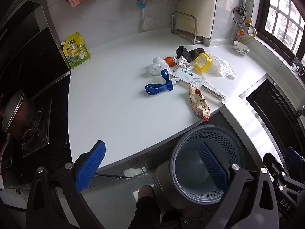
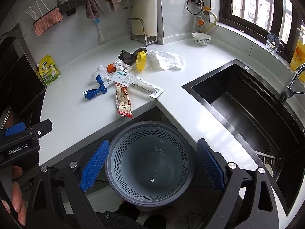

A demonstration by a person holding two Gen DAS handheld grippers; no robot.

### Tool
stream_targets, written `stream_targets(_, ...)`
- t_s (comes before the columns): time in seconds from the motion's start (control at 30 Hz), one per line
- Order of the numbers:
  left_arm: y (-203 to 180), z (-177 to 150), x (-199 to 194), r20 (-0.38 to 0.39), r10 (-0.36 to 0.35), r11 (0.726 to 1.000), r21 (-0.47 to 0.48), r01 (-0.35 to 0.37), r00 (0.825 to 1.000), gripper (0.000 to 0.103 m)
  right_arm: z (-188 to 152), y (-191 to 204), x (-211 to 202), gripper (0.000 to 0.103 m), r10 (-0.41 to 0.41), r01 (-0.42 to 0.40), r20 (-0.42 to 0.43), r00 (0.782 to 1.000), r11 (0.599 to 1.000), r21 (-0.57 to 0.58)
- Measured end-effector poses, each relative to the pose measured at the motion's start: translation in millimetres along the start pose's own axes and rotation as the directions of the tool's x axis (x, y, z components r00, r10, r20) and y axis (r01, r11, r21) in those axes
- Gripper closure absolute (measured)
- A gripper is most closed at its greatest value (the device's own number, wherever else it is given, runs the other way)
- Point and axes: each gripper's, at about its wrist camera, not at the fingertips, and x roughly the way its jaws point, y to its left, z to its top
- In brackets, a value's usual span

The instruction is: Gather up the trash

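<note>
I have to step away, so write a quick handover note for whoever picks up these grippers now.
Left tool: open, empty.
Right tool: open, empty, over the bin.
Grey perforated bin on the floor below the counter edge, holding only a small white scrap.
On the white counter: snack wrapper overhanging the edge, blue strap, brush blister pack, crumpled paper, yellow lid, white bag.
Nothing collected yet; all remains.

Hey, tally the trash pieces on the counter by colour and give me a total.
Blue: 1, strap
Orange: 1, peel
Yellow: 1, lid ring
Dark: 1, rag
White or clear: 4, bag, paper wad, brush card, clear wrap
Red-patterned: 1, snack wrapper
Total: 9
</note>
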Motion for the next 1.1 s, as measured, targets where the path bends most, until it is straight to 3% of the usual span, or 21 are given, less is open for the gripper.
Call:
stream_targets(0.3,0.8,-10.6,12.1,0.004,0.031,0.999,-0.012,-0.031,1.000,0.006,4.0,-14.1,23.8,0.014,0.097,-0.098,-0.028,0.995,0.994,-0.049)
stream_targets(0.47,8.9,-0.5,28.1,0.022,-0.017,1.000,0.004,0.017,1.000,0.006,19.1,-3.3,37.6,0.014,0.126,-0.127,-0.015,0.992,0.990,-0.056)
stream_targets(0.73,27.3,49.3,77.7,0.049,-0.102,0.991,0.098,0.097,0.994,0.006,49.2,29.9,79.7,0.014,0.079,-0.079,-0.008,0.997,0.997,-0.016)
stream_targets(0.9,33.8,83.9,127.2,0.020,-0.157,0.971,0.186,0.151,0.987,0.006,63.1,47.4,117.3,0.014,-0.002,0.003,-0.007,1.000,1.000,0.021)
stream_targets(1.1,32.4,104.4,177.1,-0.019,-0.246,0.934,0.263,0.242,0.969,0.006,68.2,59.3,174.2,0.014,-0.022,0.029,-0.074,0.997,0.996,0.083)
